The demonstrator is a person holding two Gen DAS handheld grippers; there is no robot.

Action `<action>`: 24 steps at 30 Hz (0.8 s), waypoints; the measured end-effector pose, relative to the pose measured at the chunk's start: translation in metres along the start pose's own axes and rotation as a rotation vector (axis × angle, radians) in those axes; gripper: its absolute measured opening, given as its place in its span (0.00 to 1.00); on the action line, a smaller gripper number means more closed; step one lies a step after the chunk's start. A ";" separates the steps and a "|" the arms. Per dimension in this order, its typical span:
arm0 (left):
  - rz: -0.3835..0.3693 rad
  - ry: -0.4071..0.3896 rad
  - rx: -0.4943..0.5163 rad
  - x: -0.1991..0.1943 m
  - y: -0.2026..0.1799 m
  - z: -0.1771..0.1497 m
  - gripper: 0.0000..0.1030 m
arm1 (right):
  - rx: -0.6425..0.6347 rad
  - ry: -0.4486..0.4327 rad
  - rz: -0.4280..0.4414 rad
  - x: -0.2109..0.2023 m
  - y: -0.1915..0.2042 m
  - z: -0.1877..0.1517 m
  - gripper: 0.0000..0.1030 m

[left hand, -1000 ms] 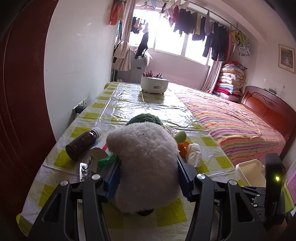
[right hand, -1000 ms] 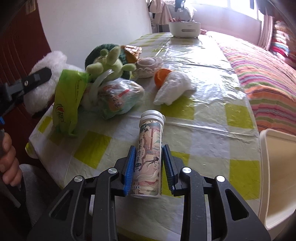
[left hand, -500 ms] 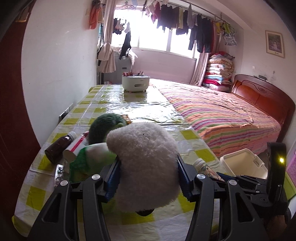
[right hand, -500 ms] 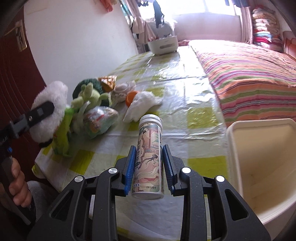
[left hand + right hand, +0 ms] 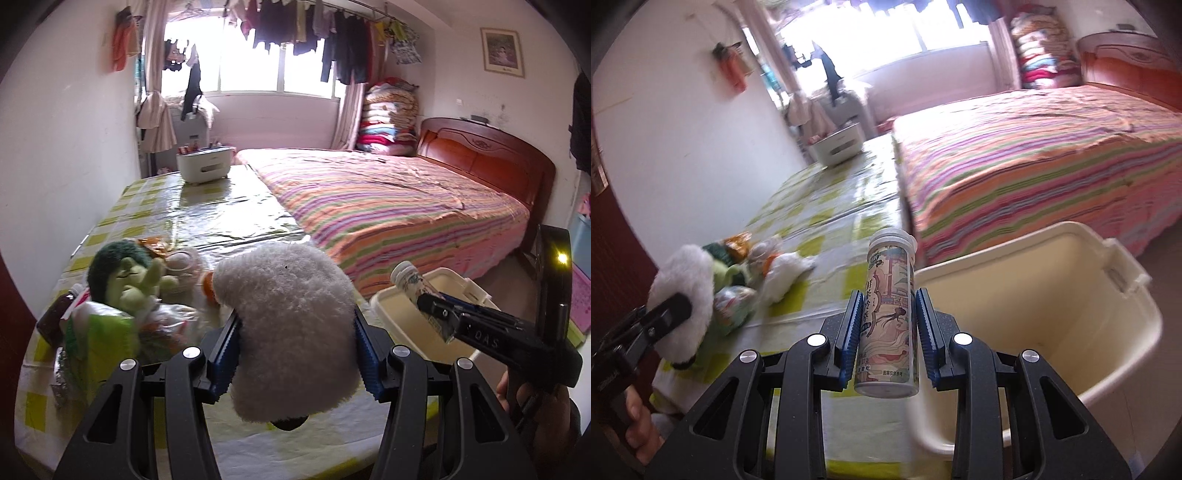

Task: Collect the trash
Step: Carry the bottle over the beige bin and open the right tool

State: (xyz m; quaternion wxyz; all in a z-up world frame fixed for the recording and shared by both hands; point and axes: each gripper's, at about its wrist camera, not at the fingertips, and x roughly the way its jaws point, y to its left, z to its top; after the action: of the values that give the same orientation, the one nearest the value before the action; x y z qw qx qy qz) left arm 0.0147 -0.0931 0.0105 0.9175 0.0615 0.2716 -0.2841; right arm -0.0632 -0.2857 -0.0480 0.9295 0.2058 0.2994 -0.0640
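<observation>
Tube (image 5: 889,317) clenched in my right hand-held gripper (image 5: 888,332), at the bin (image 5: 1071,332) rim; left hand-held gripper (image 5: 295,343) grips plush (image 5: 288,332) over bench (image 5: 207,210). Next: carry over bin, release.

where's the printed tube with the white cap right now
The printed tube is clamped in the right gripper, at the near rim of the cream bin, right of the table's trash pile.

The cream bin (image 5: 1034,325), lower right of the right wrist view, stands open and unobstructed inside. Clutter (image 5: 750,280) crowds the table's (image 5: 827,206) lower left; its far centre is passable.
</observation>
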 end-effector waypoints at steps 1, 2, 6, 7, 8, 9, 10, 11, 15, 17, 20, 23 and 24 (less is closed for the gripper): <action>-0.011 0.004 0.011 0.002 -0.006 0.001 0.52 | 0.013 -0.003 -0.020 -0.002 -0.006 0.000 0.27; -0.019 0.008 0.021 0.004 -0.011 0.001 0.52 | 0.027 -0.003 -0.037 -0.002 -0.013 0.002 0.27; -0.047 0.020 0.065 0.009 -0.030 0.003 0.52 | 0.090 0.030 -0.084 0.006 -0.035 0.003 0.28; -0.053 0.022 0.076 0.010 -0.034 0.003 0.52 | 0.113 0.038 -0.087 0.007 -0.041 0.002 0.28; -0.059 0.022 0.091 0.012 -0.040 0.003 0.52 | 0.125 0.051 -0.089 0.009 -0.045 0.001 0.30; -0.061 0.021 0.098 0.013 -0.043 0.004 0.53 | 0.132 0.059 -0.090 0.010 -0.048 0.000 0.31; -0.065 0.022 0.106 0.014 -0.047 0.005 0.52 | 0.148 0.055 -0.095 0.010 -0.050 -0.001 0.34; -0.072 0.025 0.115 0.016 -0.051 0.006 0.53 | 0.157 0.051 -0.097 0.009 -0.051 -0.001 0.43; -0.095 0.040 0.126 0.023 -0.060 0.008 0.52 | 0.189 -0.015 -0.134 -0.005 -0.057 -0.001 0.74; -0.107 0.052 0.132 0.028 -0.064 0.010 0.52 | 0.220 -0.061 -0.141 -0.015 -0.065 0.000 0.77; -0.122 0.073 0.142 0.036 -0.073 0.011 0.52 | 0.299 -0.175 -0.202 -0.038 -0.080 0.001 0.84; -0.136 0.095 0.154 0.048 -0.083 0.011 0.52 | 0.378 -0.305 -0.243 -0.065 -0.095 -0.003 0.87; -0.140 0.103 0.160 0.052 -0.087 0.010 0.52 | 0.401 -0.344 -0.241 -0.073 -0.099 -0.005 0.87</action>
State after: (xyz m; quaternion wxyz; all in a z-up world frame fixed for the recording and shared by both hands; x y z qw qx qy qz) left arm 0.0072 -0.1931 -0.0047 0.8724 0.1300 0.2983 -0.3648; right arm -0.1493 -0.3741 -0.0428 0.8930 0.3345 0.1412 -0.2659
